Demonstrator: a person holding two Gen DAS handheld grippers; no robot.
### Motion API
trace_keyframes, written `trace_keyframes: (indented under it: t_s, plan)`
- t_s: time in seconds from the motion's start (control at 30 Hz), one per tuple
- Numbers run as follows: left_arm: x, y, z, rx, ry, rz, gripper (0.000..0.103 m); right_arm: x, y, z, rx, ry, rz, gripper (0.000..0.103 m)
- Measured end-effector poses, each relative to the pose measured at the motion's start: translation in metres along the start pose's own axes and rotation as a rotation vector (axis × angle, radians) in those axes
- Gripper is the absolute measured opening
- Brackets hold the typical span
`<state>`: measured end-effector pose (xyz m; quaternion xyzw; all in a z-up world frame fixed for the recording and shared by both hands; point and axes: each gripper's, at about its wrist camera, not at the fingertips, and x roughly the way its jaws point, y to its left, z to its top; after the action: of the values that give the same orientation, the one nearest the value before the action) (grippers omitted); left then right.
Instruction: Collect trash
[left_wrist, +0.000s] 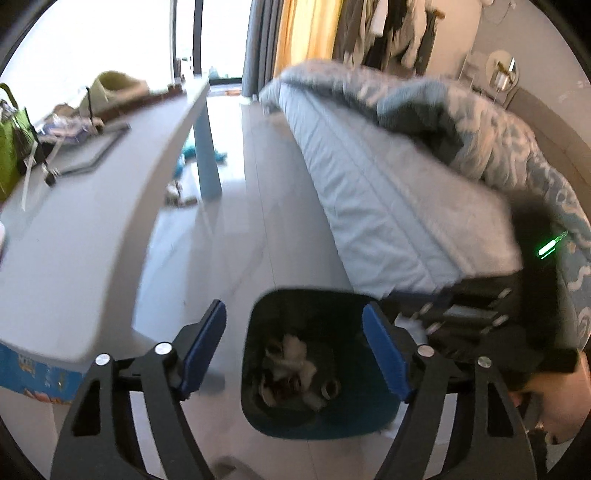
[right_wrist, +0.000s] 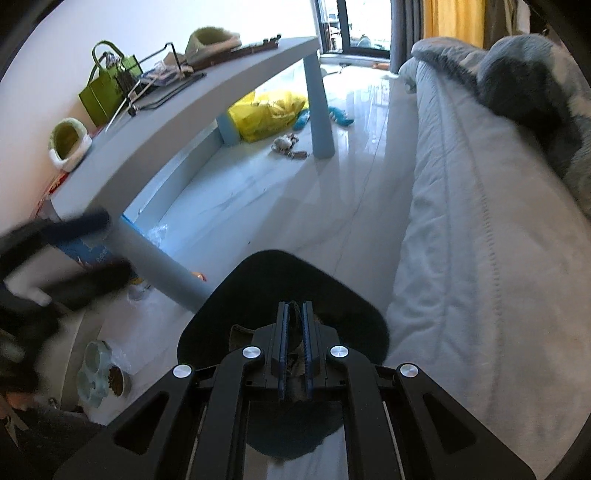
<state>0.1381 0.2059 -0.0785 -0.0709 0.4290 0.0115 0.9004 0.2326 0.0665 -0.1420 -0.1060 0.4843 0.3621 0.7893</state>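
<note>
1. Bin (left_wrist: 317, 369), dark with a rounded rim, stands on the pale floor (left_wrist: 251, 206) between the table (left_wrist: 92, 236) and the bed (left_wrist: 388, 206); it already holds crumpled paper and what look like cardboard rolls (left_wrist: 295, 384).
2. Left gripper (left_wrist: 295, 347) is spread wide with nothing between its blue pads (left_wrist: 205, 350). It hangs above the bin, whose mouth shows in the gap between them, so the bin lies straight ahead and below.
3. Right gripper (right_wrist: 295, 350) has its pads nearly together, with a thin dark sliver (right_wrist: 295, 325) between them. It may be a scrap of trash, but I cannot tell whether anything is actually pinched. In the right wrist view the bin (right_wrist: 280, 288) sits directly under this tip too.
4. Deciding relation: both tips are over the bin mouth, the right one about centred, the left one near it. If the right holds a scrap, I judge that parting the pads would drop it inside with no sideways travel.
5. Edges: the bin rim is near the bed's side on the right and a table leg (right_wrist: 162, 266) on the left, so there is little lateral room. Upward is free.
6. Other candidates for trash: small litter (right_wrist: 288, 144) on the floor past the far table leg, well apart from both grippers, and a yellow bag (right_wrist: 266, 110) under the table. The floor lane between table and bed is open, running lengthwise away from the bin.
7. The left gripper appears blurred in the right wrist view, so its exact place there is unclear.
</note>
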Motion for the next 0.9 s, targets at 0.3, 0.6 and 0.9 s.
trace_keyframes:
  t_s: [0.3,0.6,0.9]
  plan:
    - [-0.032,-0.003,0.01,0.028,-0.142,-0.029,0.065,0.036,0.016,-0.01,-0.057,0.108,-0.039,0.008]
    - [-0.067,-0.003,0.019,0.027,-0.272,-0.09,0.064,0.04,0.022,-0.021,-0.079,0.16,-0.081,0.06]
    - [-0.098,-0.039,0.02,0.114,-0.315,-0.04,0.077,-0.012,0.013,-0.016,-0.05,0.03,-0.064,0.06]
